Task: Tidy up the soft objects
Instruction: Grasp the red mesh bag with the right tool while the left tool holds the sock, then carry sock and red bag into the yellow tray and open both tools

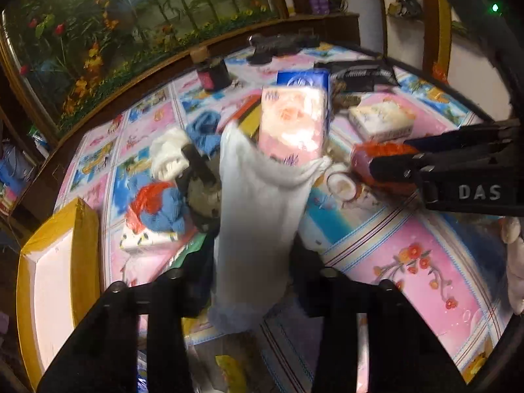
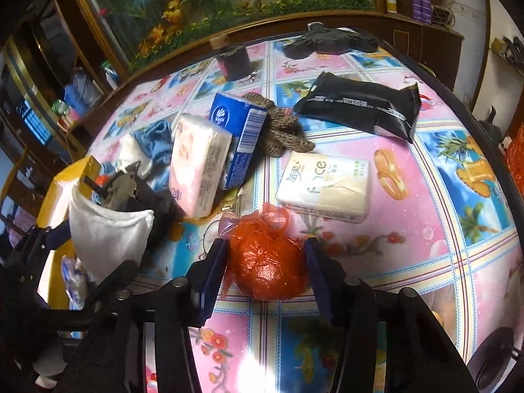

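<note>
A white sock-like cloth [image 1: 258,222] stands up from between the fingers of my left gripper [image 1: 253,271], which is shut on its lower end. The right wrist view shows the same cloth [image 2: 108,229] hanging at the far left. An orange-red crumpled plastic bundle [image 2: 265,262] lies on the flowered tablecloth [image 2: 409,213]. My right gripper [image 2: 266,255] has a blue pad against each side of it. In the left wrist view the right gripper [image 1: 386,159] reaches in from the right around that bundle [image 1: 366,154].
A pink tissue pack [image 2: 196,163] leans on a blue tissue box [image 2: 239,140]. Nearby lie a brown knitted piece [image 2: 281,131], a white tissue pack [image 2: 324,186] and a black pouch [image 2: 360,111]. Blue cloth [image 2: 157,140] and a yellow-edged box [image 1: 55,262] sit left.
</note>
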Demonstrator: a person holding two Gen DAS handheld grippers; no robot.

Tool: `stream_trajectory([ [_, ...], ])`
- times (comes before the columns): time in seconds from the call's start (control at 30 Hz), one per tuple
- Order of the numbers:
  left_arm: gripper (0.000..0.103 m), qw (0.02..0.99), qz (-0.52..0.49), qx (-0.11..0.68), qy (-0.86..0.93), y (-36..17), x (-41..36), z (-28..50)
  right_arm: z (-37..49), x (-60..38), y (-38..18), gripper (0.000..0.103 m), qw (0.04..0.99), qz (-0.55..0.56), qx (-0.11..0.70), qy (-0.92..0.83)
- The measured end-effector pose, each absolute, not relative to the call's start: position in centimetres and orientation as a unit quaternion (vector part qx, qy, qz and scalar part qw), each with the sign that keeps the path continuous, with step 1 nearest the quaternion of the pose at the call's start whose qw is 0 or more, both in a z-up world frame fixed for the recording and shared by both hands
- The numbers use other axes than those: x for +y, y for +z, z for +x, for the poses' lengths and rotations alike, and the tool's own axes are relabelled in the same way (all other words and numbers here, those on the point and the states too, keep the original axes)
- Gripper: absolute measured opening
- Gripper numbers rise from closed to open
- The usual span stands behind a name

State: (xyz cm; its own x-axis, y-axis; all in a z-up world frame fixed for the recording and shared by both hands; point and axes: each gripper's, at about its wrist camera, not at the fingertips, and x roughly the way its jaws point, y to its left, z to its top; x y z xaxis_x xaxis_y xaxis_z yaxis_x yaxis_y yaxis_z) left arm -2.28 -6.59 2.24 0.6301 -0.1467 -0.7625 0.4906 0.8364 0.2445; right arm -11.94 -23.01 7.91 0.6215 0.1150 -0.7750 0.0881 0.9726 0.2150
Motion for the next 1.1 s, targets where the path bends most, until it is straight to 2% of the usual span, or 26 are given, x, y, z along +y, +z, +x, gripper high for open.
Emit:
stream_trajectory([
  [0.03, 0.017, 0.875, 0.205, 0.398, -0.187, 2.0, -6.1, -2.1, -11.7, -22.7, 7.8, 0.048, 0.894, 0.108, 0.435, 0.007],
  [0.13, 0.011, 0.878, 0.144, 0.409, -0.204, 2.7, -4.2, -1.8, -11.3, -21.6, 7.7, 0.048, 0.896, 0.082, 0.436, 0.002],
  [0.3, 0.01, 0.886, 0.096, 0.398, -0.218, 4.9, -2.4, -2.8, -11.2, -20.6, 7.6, 0.049, 0.899, 0.066, 0.433, -0.003],
  [0.37, 0.01, 0.887, 0.089, 0.395, -0.222, 5.4, -2.1, -3.4, -11.4, -20.6, 7.6, 0.054, 0.899, 0.077, 0.432, 0.007],
  [0.43, 0.01, 0.887, 0.08, 0.394, -0.227, 5.7, -1.8, -3.9, -11.2, -20.8, 7.3, 0.054, 0.897, 0.076, 0.435, 0.005],
  [0.47, 0.01, 0.886, 0.073, 0.396, -0.231, 5.8, -1.6, -4.0, -11.2, -20.8, 7.1, 0.054, 0.897, 0.073, 0.436, 0.004],
  [0.5, 0.01, 0.884, 0.068, 0.398, -0.234, 5.8, -1.3, -4.2, -11.2, -20.7, 6.9, 0.047, 0.896, 0.07, 0.438, 0.003],
  [0.6, 0.011, 0.883, 0.053, 0.4, -0.24, 5.9, -0.5, -5.1, -11.9, -20.8, 7.0, 0.039, 0.898, 0.076, 0.433, 0.006],
  [0.93, 0.011, 0.894, 0.003, 0.374, -0.247, 9.6, 3.1, -8.0, -16.0, -20.9, 9.6, 0.039, 0.911, 0.095, 0.4, 0.033],
  [1.1, 0.011, 0.906, -0.014, 0.363, -0.216, 12.4, 7.8, -7.3, -17.2, -19.0, 12.6, 0.039, 0.917, 0.096, 0.381, 0.075],
])
